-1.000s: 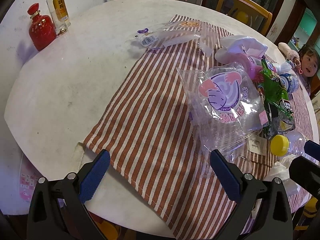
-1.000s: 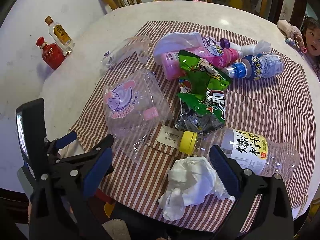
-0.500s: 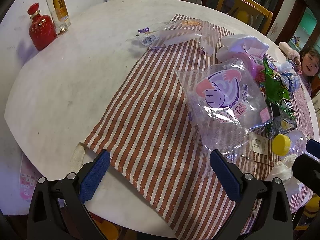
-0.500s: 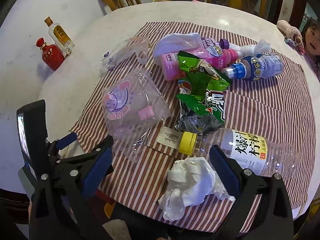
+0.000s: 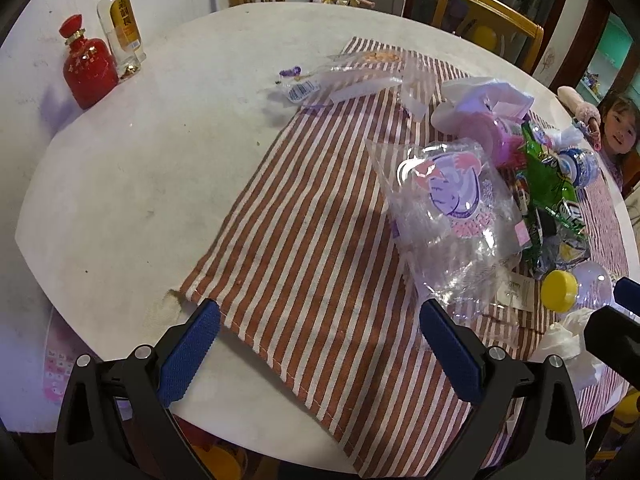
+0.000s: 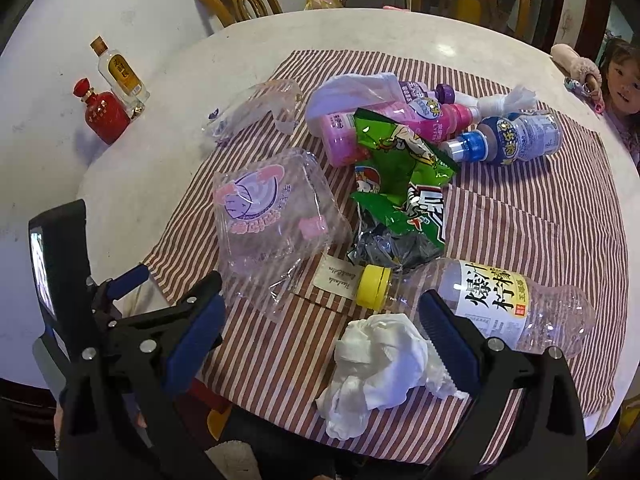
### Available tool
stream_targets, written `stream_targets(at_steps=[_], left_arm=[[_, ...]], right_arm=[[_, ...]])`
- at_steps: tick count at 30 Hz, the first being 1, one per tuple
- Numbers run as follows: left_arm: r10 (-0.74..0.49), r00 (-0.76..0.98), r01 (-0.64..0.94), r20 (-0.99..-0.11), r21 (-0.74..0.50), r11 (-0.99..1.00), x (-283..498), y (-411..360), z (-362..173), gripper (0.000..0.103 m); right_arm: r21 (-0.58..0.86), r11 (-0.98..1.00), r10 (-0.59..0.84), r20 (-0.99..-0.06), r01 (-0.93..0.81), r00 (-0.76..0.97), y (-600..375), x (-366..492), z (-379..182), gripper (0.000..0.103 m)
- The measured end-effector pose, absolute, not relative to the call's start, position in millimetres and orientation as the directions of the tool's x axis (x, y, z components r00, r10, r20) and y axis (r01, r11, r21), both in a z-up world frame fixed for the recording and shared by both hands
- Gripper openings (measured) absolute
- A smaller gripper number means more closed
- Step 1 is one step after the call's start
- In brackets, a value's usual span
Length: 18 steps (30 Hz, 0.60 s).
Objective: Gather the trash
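Observation:
Trash lies on a striped cloth [image 6: 520, 216] on a round white table [image 5: 120, 184]. A clear bag with a purple print [image 6: 272, 220] [image 5: 452, 208] lies near the front. Beside it are a green snack bag [image 6: 400, 176], a pink bottle [image 6: 384, 128], a blue-capped bottle [image 6: 512, 140], a yellow-capped clear bottle [image 6: 480, 300] and a crumpled white tissue [image 6: 380, 364]. My left gripper [image 5: 320, 344] is open over the cloth's front edge, left of the clear bag. My right gripper [image 6: 324, 340] is open, with the tissue between its fingers.
A red bottle [image 5: 88, 68] and a clear liquor bottle [image 5: 120, 28] stand at the table's far left edge. Another clear wrapper [image 5: 340, 80] lies at the cloth's far corner. Wooden chairs [image 5: 480, 16] stand behind the table. A child [image 6: 620, 80] watches from the right.
Both views have shifted slightly; the clear printed bag sits a little further from my left gripper. Both grippers stay open and nothing has been picked up.

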<state>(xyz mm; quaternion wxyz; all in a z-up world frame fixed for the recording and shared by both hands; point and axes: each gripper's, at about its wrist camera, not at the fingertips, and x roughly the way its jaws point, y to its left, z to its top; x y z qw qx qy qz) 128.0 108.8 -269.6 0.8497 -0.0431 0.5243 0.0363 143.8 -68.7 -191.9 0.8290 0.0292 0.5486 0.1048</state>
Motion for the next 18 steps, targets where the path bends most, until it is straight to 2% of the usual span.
stream_targets(at_steps=[11,18], left_arm=[[0.024,0.521,-0.124,-0.853,-0.048,0.991,121.3,112.7,-245.5,0.097],[-0.014,0.633,-0.079,-0.774,-0.083,0.993,109.9,106.0,-213.7,0.097]], right_arm=[[0.059,0.988,0.126,-0.848,-0.145,0.515,-66.6,130.7,-161.6,0.098],[0.087,0.984,0.159,-0.808,-0.153,0.568,-71.9,120.9,-152.8,0.098]])
